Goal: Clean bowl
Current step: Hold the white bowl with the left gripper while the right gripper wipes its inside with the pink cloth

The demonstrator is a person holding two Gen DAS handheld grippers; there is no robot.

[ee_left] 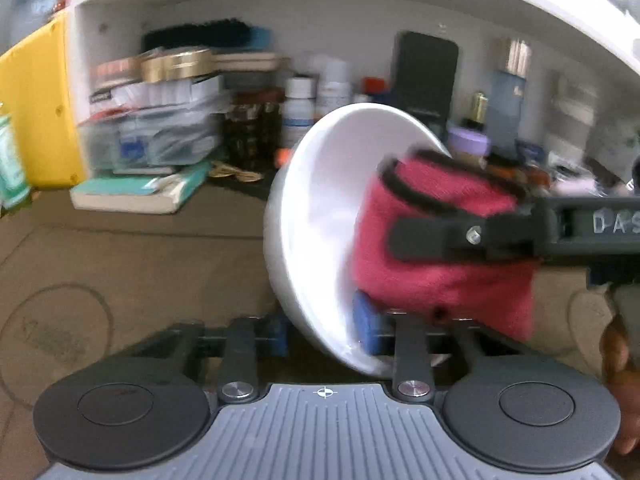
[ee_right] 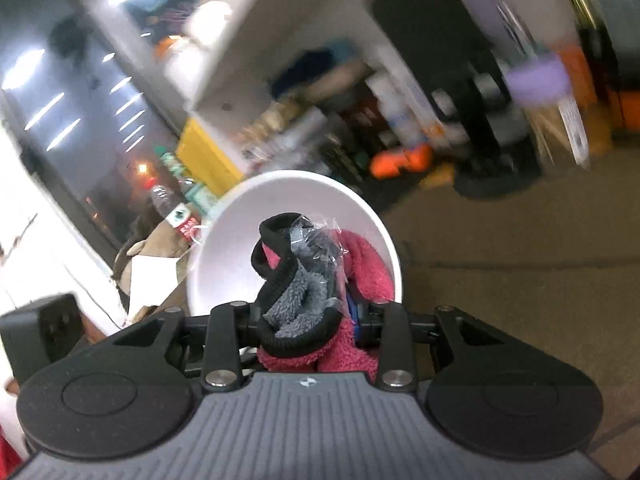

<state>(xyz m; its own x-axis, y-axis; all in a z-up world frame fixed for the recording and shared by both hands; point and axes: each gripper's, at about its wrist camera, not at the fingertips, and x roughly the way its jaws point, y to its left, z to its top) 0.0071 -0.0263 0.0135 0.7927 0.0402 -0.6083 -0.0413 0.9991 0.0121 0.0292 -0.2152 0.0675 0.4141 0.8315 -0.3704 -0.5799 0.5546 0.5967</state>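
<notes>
A white bowl (ee_left: 320, 216) is held tilted on its side above the table, its opening facing right. My left gripper (ee_left: 326, 330) is shut on the bowl's lower rim, with blue pads either side of the wall. My right gripper (ee_right: 308, 300) is shut on a pink cloth with black trim and a grey inner side (ee_right: 360, 268). The cloth is pressed inside the bowl (ee_right: 236, 248). In the left wrist view the right gripper (ee_left: 404, 236) reaches in from the right with the pink cloth (ee_left: 440, 268) wrapped around it.
A white shelf unit (ee_left: 280, 4) stands behind, crowded with bottles, boxes, jars and a teal book (ee_left: 136, 192). A yellow panel (ee_left: 36, 112) is at the left. A brown tablecloth (ee_left: 140, 264) lies below. An orange object (ee_right: 400, 160) and a purple-lidded jar (ee_right: 536, 80) show beyond the bowl.
</notes>
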